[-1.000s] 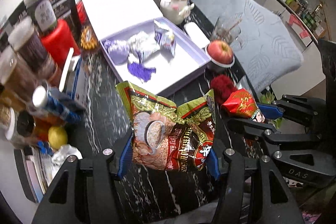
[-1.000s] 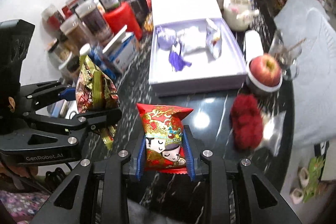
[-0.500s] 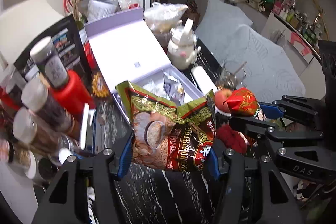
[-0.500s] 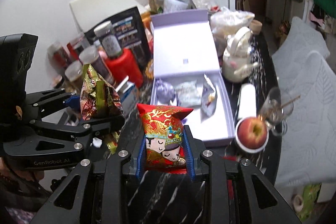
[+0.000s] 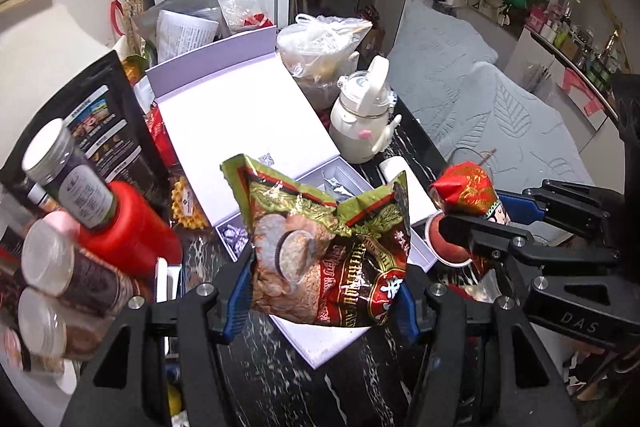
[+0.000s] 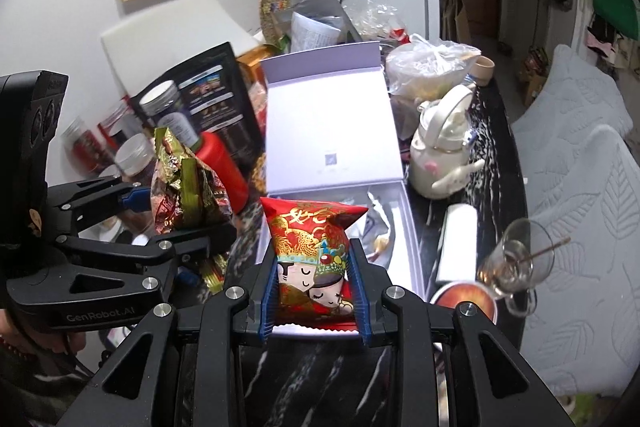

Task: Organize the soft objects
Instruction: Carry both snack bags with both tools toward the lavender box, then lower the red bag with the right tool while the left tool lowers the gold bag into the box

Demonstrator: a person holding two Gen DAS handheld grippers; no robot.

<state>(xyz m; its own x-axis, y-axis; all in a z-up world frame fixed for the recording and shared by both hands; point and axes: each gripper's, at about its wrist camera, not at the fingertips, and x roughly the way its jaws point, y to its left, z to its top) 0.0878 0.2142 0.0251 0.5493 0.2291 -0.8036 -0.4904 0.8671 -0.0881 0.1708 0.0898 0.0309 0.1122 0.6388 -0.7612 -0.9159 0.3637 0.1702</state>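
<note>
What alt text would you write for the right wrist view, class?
The right gripper clamps a red cartoon snack packet above an open lilac box on a cluttered dark table. At left, the left gripper holds a green-red foil bag.

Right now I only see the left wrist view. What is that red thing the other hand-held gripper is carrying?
Observer: It's a red snack packet. Its front shows two cartoon faces with closed eyes, and the right hand-held gripper is shut on its sides.
Visitor: Something is half hidden behind it, near the apple. What is it?
Observer: That's a stemmed glass with a thin stick in it, just beyond the apple.
</note>
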